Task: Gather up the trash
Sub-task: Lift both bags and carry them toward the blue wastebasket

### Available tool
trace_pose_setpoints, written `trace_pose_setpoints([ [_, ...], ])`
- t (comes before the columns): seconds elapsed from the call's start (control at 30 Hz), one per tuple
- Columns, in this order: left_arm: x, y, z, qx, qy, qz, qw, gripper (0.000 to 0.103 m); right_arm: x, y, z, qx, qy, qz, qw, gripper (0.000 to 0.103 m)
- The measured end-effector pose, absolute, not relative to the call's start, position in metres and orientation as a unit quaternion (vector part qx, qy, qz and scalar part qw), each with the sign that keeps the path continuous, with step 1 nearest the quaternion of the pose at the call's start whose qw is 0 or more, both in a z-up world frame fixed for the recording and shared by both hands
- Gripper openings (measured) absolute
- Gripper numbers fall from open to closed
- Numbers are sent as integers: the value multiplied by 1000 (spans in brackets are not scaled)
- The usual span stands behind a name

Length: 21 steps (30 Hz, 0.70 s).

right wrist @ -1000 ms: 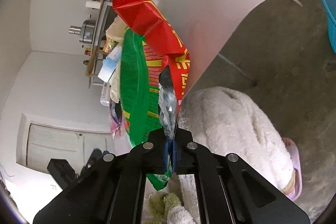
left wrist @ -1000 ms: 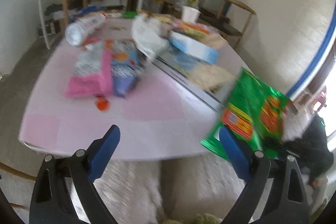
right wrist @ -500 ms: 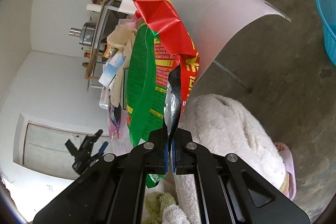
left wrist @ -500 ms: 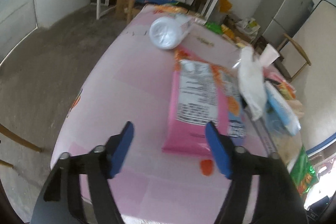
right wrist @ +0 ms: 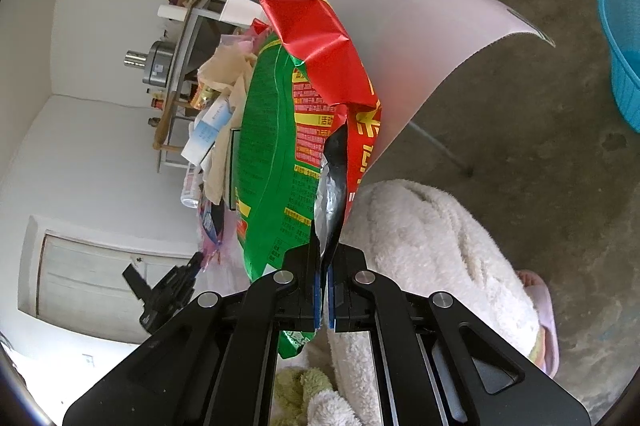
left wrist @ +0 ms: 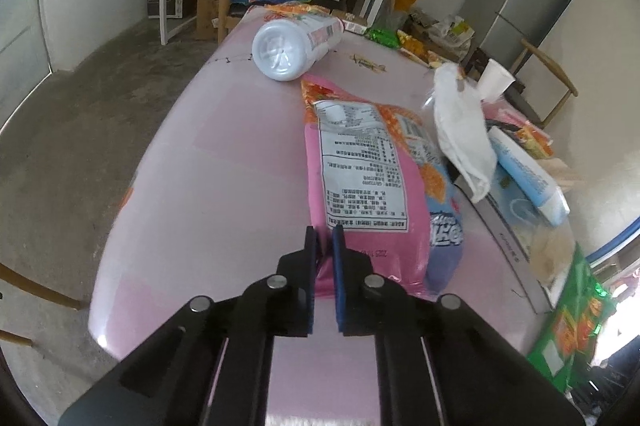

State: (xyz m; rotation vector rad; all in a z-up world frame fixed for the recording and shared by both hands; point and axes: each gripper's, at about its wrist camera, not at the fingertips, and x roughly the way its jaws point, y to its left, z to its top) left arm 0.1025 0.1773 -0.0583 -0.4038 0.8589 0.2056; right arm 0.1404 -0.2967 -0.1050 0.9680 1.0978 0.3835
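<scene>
A pink snack bag [left wrist: 360,178] lies label-up on the pink table [left wrist: 220,166], partly over a blue-purple bag [left wrist: 446,234]. My left gripper [left wrist: 325,238] is at the pink bag's near edge. Its jaws are closing, and the pads pinch that edge between them. My right gripper [right wrist: 324,254] is shut on the torn silver mouth of a green and red snack bag [right wrist: 272,146], which it holds up beside the table's edge. This bag [left wrist: 568,314] also shows at the lower right of the left wrist view.
A white bottle [left wrist: 292,46] lies on its side farther back on the table. Right of the pink bag are a crumpled white plastic bag [left wrist: 460,130], a paper cup [left wrist: 494,80] and boxes. A blue basket [right wrist: 620,54] stands on the floor. Fluffy white clothing [right wrist: 420,246] is below the right gripper.
My left gripper swung left across the table to the pink bag, and its jaws went from wide open to pinching the bag's near edge. The right gripper kept hold of its bag.
</scene>
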Motion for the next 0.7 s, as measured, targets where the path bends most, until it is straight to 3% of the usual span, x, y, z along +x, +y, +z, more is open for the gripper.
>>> trace_pose_setpoints([
  [0.2, 54, 179, -29, -164, 387, 100, 902, 6, 138, -297, -101, 433, 495, 170, 734, 1],
  [0.53, 8, 128, 24, 10, 326, 83, 942, 7, 135, -298, -97, 426, 492, 164, 741, 1],
  [0.7, 8, 91, 25, 87, 306, 63, 946, 7, 132, -297, -98, 426, 491, 161, 743, 1],
])
